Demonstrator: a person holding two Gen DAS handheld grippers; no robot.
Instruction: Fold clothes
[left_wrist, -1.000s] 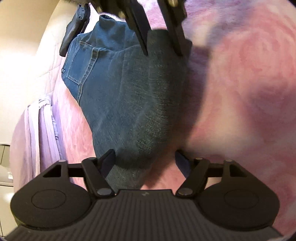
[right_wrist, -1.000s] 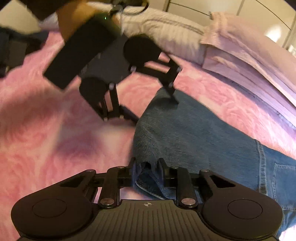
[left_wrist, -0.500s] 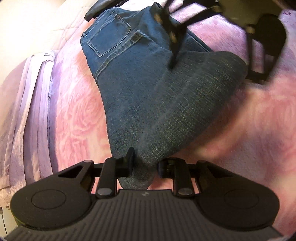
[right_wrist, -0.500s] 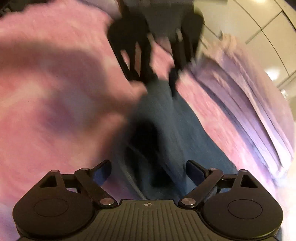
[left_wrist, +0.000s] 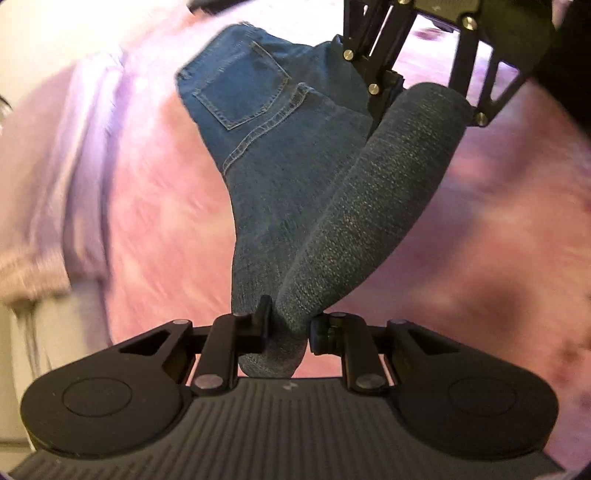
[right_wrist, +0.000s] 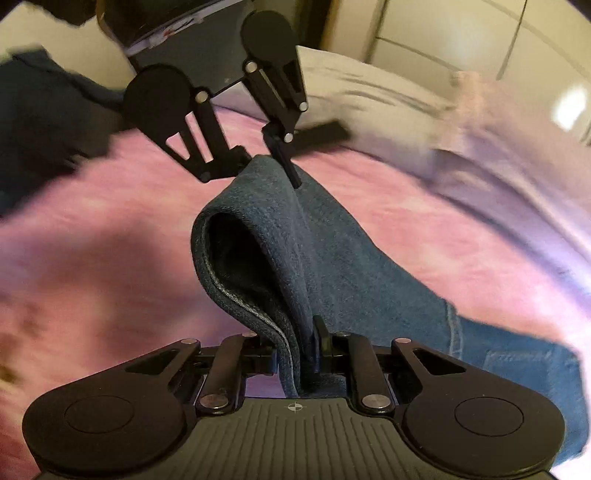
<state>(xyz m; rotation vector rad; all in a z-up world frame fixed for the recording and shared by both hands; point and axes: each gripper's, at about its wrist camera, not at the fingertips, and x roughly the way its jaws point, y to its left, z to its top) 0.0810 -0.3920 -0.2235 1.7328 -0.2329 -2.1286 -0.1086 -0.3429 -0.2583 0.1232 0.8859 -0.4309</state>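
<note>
- The left gripper (left_wrist: 288, 326), a black two-finger tool, is clamping its fingers on one corner of the folded edge of a pair of blue denim jeans (left_wrist: 295, 166); the cloth is bunching between the two pads and bulging out below them.
- The right gripper (right_wrist: 301, 347), the same black build, is pinching the other corner of that fold, with several layers of denim (right_wrist: 280, 258) squeezed between its fingers.
- Each tool is showing in the other's view: the right gripper (left_wrist: 417, 96) is gripping the far end of the raised fold at the top of the left wrist view, and the left gripper (right_wrist: 266, 162) is holding the far end in the right wrist view.
- The folded leg section is hanging lifted between the two grippers as a rounded, sagging roll, its open loop showing a dark hollow in the right wrist view.
- The seat of the jeans, with a stitched back pocket (left_wrist: 243, 86), is lying flat on a pink fluffy bedspread (left_wrist: 155, 221).
- A pale lilac folded blanket (left_wrist: 66, 192) is lying along the bed's edge, beside the jeans and apart from them.
- A dark garment (right_wrist: 40, 122) is resting on the bedspread (right_wrist: 110, 229) at the left of the right wrist view, blurred.
</note>
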